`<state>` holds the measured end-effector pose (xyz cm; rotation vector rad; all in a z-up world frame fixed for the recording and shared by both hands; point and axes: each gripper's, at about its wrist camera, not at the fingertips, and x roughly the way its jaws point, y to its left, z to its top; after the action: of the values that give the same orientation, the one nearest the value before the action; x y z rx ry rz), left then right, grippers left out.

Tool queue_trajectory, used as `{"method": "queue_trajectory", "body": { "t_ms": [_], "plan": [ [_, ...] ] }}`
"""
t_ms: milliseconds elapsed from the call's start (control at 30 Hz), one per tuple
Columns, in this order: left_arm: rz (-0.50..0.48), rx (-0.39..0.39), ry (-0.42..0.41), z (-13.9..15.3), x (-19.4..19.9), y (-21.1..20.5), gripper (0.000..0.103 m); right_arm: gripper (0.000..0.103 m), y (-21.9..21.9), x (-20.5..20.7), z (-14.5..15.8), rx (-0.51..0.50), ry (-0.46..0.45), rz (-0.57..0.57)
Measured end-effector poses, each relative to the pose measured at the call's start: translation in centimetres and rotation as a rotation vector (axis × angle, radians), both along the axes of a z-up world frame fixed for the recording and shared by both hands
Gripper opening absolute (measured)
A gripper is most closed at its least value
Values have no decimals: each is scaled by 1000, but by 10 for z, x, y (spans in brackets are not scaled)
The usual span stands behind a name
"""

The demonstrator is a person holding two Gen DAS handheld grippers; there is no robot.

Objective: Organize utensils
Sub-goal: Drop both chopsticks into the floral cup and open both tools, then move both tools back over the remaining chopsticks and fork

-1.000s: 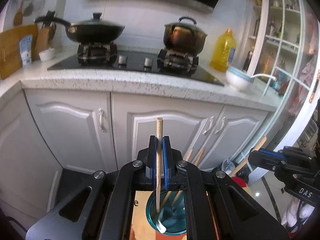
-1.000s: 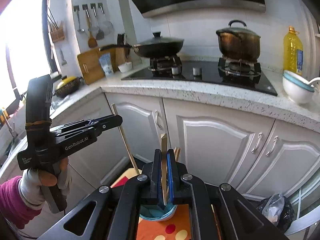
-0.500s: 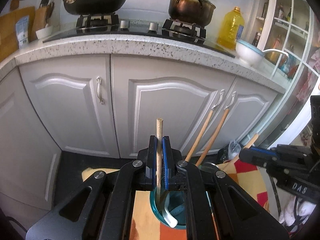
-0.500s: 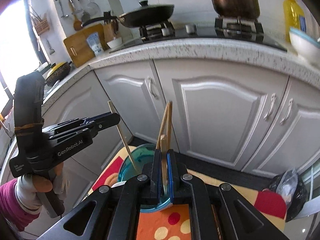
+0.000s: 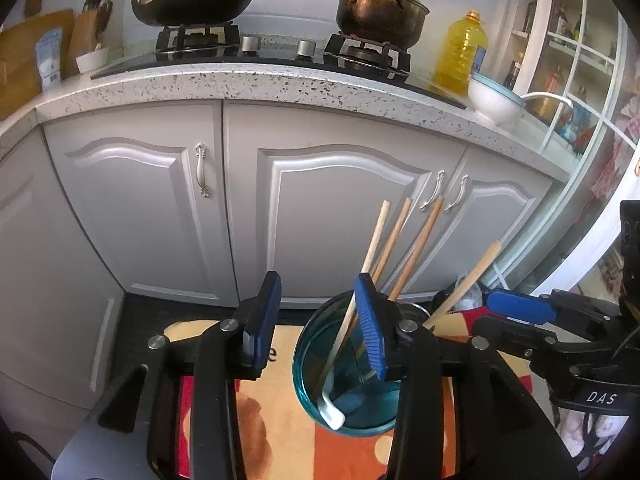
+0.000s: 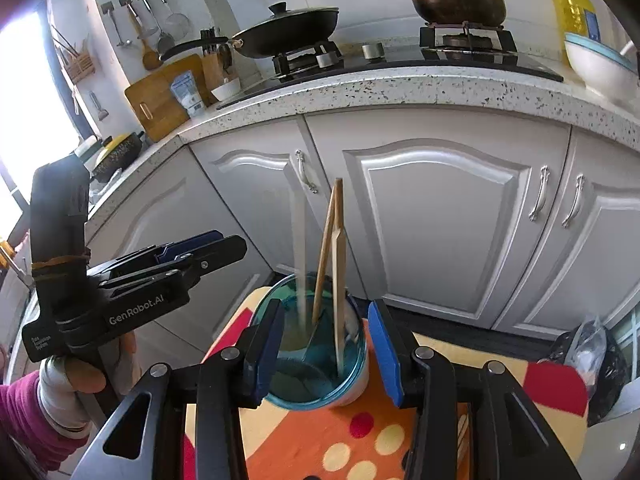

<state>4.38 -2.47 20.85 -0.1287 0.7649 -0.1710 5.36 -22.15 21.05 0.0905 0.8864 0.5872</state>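
Hovering over the teal cup — left tool and right tool, jaws just parted (gripping nothing), chopsticks standing inside.

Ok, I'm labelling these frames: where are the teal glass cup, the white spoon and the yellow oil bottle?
teal glass cup (image 6: 356,364): right wrist view, on its right wall.
white spoon (image 5: 333,411): left wrist view, on its end resting on the cup's near rim.
yellow oil bottle (image 5: 460,54): left wrist view, on its body.

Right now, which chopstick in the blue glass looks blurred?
The pale leftmost chopstick in the right wrist view: it is smeared, likely dropping into the blue glass. The two browner ones beside it look sharp.
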Motion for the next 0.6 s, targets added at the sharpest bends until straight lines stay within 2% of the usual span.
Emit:
{"method": "queue_trajectory", "body": {
  "t_ms": [367,600],
  "plan": [
    [18,24,-29,10,-31,1,40,42,-4,-28,-1,-23,11,-22],
    [0,44,-52,14,-58,-5,40,42,-22,-52,-9,-34,38,-31]
  ]
}}
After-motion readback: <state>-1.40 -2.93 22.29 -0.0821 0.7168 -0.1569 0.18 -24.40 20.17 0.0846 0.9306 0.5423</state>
